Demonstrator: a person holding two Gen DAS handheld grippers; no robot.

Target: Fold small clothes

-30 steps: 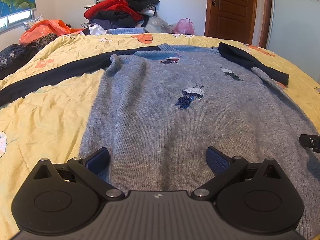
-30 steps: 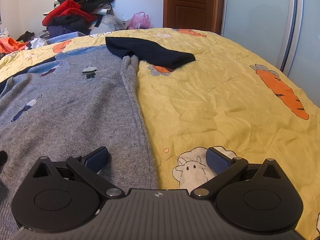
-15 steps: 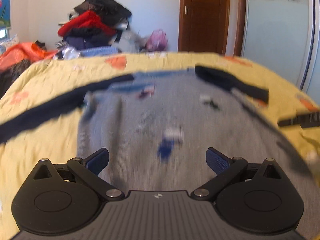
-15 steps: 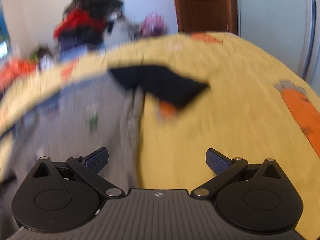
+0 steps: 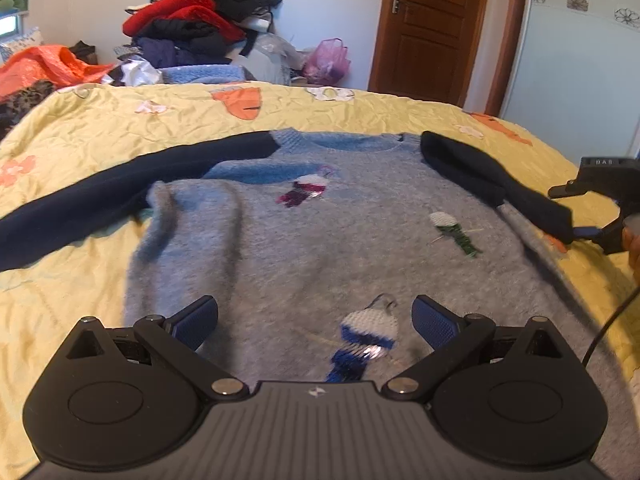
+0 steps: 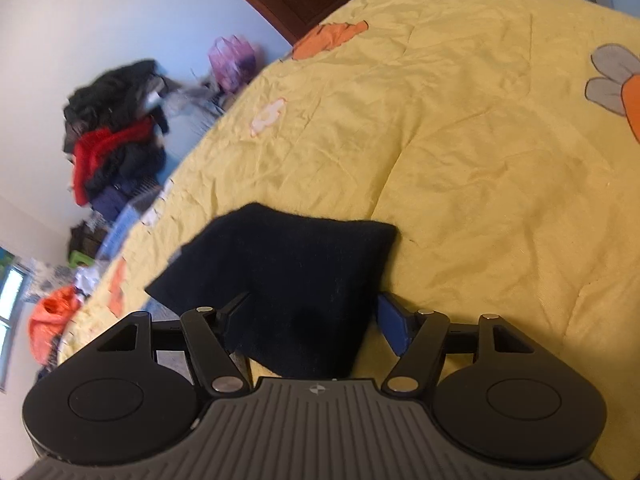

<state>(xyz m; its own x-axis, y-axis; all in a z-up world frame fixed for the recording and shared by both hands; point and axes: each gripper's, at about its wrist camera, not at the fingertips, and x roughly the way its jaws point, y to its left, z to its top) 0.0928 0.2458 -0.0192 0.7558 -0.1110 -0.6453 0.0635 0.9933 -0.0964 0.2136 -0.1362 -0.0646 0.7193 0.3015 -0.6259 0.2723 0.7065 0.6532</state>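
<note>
Grey sweater (image 5: 304, 248) spread flat on yellow bedspread (image 5: 80, 128), navy sleeves out to either side. Left gripper (image 5: 315, 318) low over the hem, fingers wide apart, nothing between them. Right gripper (image 6: 310, 322) tilted, fingers on both sides of the right navy sleeve cuff (image 6: 288, 276), seemingly touching it; firm clamp unclear through blur. Clothes pile (image 5: 200, 28) beyond the bed.
</note>
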